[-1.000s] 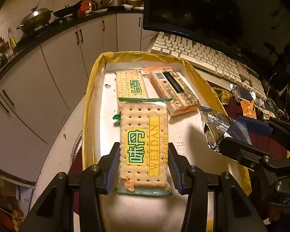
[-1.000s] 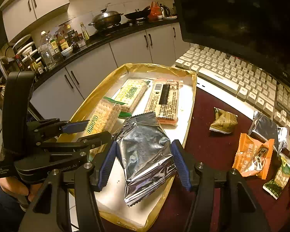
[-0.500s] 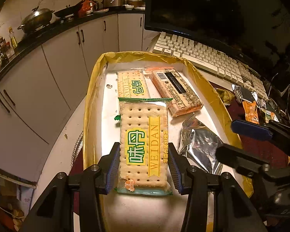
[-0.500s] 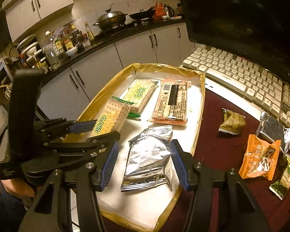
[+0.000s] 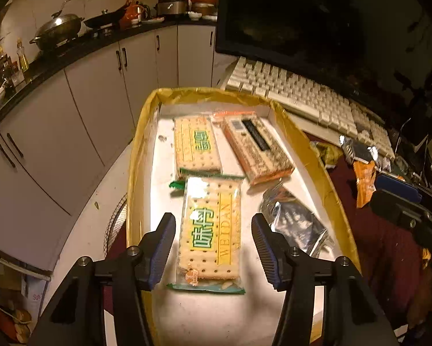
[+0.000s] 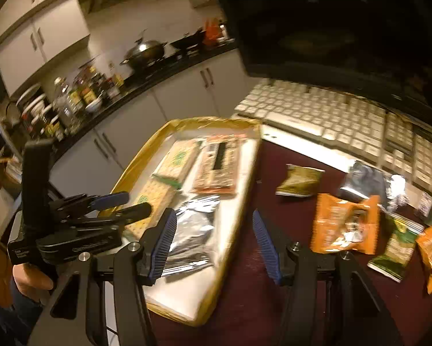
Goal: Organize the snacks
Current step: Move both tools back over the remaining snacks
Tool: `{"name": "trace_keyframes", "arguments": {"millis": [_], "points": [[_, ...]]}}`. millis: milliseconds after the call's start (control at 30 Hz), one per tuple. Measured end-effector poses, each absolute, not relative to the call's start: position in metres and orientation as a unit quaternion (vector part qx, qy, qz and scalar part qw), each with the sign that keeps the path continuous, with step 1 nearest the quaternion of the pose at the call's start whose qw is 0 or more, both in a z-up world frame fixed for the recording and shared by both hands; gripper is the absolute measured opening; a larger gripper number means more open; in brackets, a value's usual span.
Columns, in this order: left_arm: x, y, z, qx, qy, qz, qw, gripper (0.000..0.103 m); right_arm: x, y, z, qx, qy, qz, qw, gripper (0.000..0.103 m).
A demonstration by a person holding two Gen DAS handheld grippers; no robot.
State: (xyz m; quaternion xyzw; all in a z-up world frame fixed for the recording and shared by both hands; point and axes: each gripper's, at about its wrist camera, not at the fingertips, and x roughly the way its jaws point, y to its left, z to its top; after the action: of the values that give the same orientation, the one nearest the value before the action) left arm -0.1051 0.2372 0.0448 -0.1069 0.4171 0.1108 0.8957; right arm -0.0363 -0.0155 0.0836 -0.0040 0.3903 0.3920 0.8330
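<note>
A yellow-rimmed white tray (image 5: 138, 155) holds two green-and-yellow cracker packs, an orange-wrapped biscuit pack (image 5: 256, 150) and a silver foil bag (image 5: 293, 222). The nearer cracker pack (image 5: 211, 227) lies flat on the tray between the pads of my left gripper (image 5: 213, 248). Its jaws are opening and the pads stand clear of the pack's sides. In the right wrist view my right gripper (image 6: 214, 239) hovers open and empty over the tray's right rim (image 6: 239, 201). The silver bag (image 6: 192, 230) lies just left of it, and the view is blurred.
Loose snacks lie on the dark red cloth right of the tray: an orange bag (image 6: 345, 225), a green pouch (image 6: 301, 180), a silver pouch (image 6: 365, 178) and a green pack (image 6: 397, 248). A white keyboard (image 6: 331, 112) and a dark monitor (image 6: 331, 28) stand behind. Kitchen cabinets lie left.
My right gripper set the silver bag down in the tray, let go and drew back to the right. My left gripper's pads spread away from the cracker pack.
</note>
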Motion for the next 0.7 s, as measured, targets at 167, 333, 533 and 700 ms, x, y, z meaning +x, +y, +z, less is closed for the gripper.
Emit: {"name": "trace_keyframes", "arguments": {"millis": [167,333,533,700], "points": [[-0.102,0.223,0.060,-0.096,0.401,0.094,0.906,0.058,-0.021,-0.057,0.084,0.035,0.394,0.355,0.847,0.055],[-0.091,0.192,0.071,-0.075,0.393,0.058,0.915,0.058,-0.007,-0.097,0.081,0.066,0.397,0.318,0.859,0.055],[-0.075,0.145,0.081,-0.053,0.390,0.009,0.919,0.058,0.007,-0.144,0.076,0.102,0.400,0.268,0.870,0.055],[-0.052,0.099,0.084,-0.032,0.394,-0.037,0.918,0.067,0.019,-0.168,0.062,0.118,0.421,0.228,0.870,0.055]]}}
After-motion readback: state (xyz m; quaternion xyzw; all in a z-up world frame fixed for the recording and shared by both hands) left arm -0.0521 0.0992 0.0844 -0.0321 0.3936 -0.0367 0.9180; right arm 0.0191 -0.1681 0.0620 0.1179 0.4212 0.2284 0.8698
